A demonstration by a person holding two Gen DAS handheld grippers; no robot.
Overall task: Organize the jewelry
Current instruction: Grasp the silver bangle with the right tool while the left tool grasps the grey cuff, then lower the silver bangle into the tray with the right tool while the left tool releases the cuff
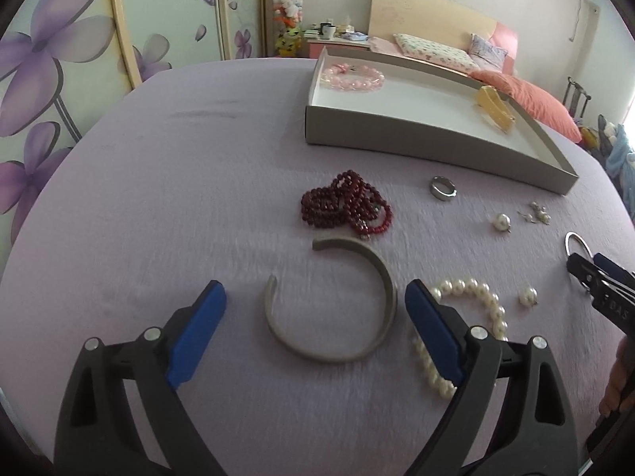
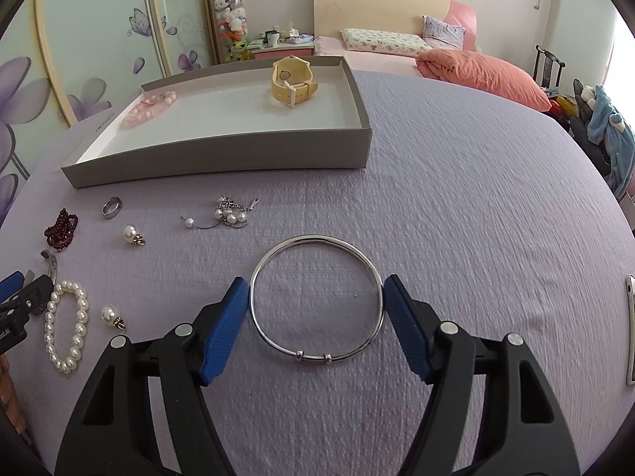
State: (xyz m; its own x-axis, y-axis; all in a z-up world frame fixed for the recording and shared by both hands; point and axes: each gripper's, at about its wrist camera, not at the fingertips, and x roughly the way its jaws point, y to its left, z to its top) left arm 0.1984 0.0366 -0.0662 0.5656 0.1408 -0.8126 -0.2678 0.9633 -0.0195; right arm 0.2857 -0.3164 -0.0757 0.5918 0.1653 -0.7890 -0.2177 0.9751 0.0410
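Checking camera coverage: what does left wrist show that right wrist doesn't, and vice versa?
Left wrist only: the whole grey open cuff between the open left gripper jaws, untouched.
Right wrist only: the full silver bangle with the right gripper pads pressed on its sides, and the watch plainly in the tray.
Both: tray, pink bracelet, red beads, ring, pearl bracelet, pearl earrings.

Lilac cloth [image 2: 456,198], grey tray [image 2: 222,160], yellow watch [image 2: 291,81]
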